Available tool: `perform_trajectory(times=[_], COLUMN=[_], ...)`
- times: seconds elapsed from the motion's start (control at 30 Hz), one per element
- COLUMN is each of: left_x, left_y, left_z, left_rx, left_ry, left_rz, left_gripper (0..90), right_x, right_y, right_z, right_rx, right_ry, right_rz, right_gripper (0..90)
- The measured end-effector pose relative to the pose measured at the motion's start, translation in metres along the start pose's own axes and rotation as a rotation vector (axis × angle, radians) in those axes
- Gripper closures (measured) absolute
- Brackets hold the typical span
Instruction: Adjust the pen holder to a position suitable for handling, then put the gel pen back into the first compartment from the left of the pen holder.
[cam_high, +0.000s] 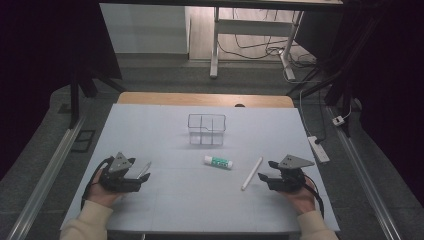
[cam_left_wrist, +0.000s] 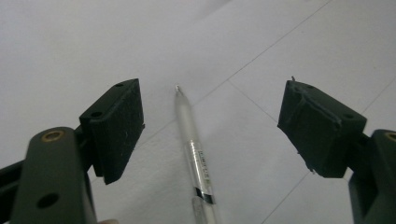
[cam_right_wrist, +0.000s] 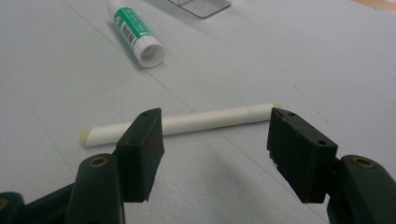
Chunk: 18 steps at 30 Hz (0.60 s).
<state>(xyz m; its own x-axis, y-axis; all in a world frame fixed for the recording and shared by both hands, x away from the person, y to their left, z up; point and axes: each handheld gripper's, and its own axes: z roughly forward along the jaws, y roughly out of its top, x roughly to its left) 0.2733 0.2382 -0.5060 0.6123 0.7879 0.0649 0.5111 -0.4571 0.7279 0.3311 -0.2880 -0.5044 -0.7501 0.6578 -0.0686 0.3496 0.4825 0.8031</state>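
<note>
**Pens under both sets of jaws, nothing gripped yet**

Pen (cam_left_wrist: 195, 158) first, on the left: a slim, frosted, clear-barrelled thing lying flat on the surface (cam_high: 165, 200), tip pointing away, right between the wide-open jaws of the left hand-held gripper (cam_left_wrist: 210, 126). The pads are well clear of it on both sides. It looks light and stiff, and that smooth plastic barrel will likely be slippery and ready to roll; the banded middle of the barrel seems the safest place to pinch, near its balance point.

Moving across: a clear divided holder (cam_high: 206, 129) stands toward the back, and just in front of it a glue stick (cam_high: 218, 162) lies on its side, white with a green label.

Now the right: a white pen (cam_right_wrist: 187, 123), capped, lies crosswise beyond the right hand-held gripper (cam_right_wrist: 215, 140), whose jaws stand wide apart with nothing between them. Light again, rigid, round, so it could roll away at a nudge. Mid-barrel is the spot, and the jaws would need to turn across it.

The surface is a pale, matt sheet with faint grid lines over a wooden top. Beyond it the room is dim: grey floor, a white desk frame, loose cables, and a power strip off to the right.
</note>
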Motion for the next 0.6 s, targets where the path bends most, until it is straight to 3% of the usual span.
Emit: perform_trajectory(times=[0.23, 0.37, 0.5, 0.6], left_x=[-0.001, -0.001, 0.003, 0.009], left_y=[0.018, 0.025, 0.030, 0.033], left_z=[0.004, 0.005, 0.002, 0.003], left_rx=[0.149, 0.237, 0.253, 0.292], left_ry=[-0.010, -0.020, -0.016, -0.038], left_rz=[0.076, 0.094, 0.087, 0.067], left_gripper=[22.8, 22.9, 24.8, 25.2], right_x=[-0.001, -0.003, -0.005, -0.006], right_y=[0.002, 0.002, 0.003, 0.003], right_z=[-0.002, -0.003, -0.005, -0.006], right_rx=[-0.008, -0.015, -0.018, -0.022], right_ry=[-0.002, -0.005, -0.011, -0.015], right_rz=[0.000, 0.006, 0.009, 0.015], right_gripper=[35.5, 35.4, 35.3, 35.3])
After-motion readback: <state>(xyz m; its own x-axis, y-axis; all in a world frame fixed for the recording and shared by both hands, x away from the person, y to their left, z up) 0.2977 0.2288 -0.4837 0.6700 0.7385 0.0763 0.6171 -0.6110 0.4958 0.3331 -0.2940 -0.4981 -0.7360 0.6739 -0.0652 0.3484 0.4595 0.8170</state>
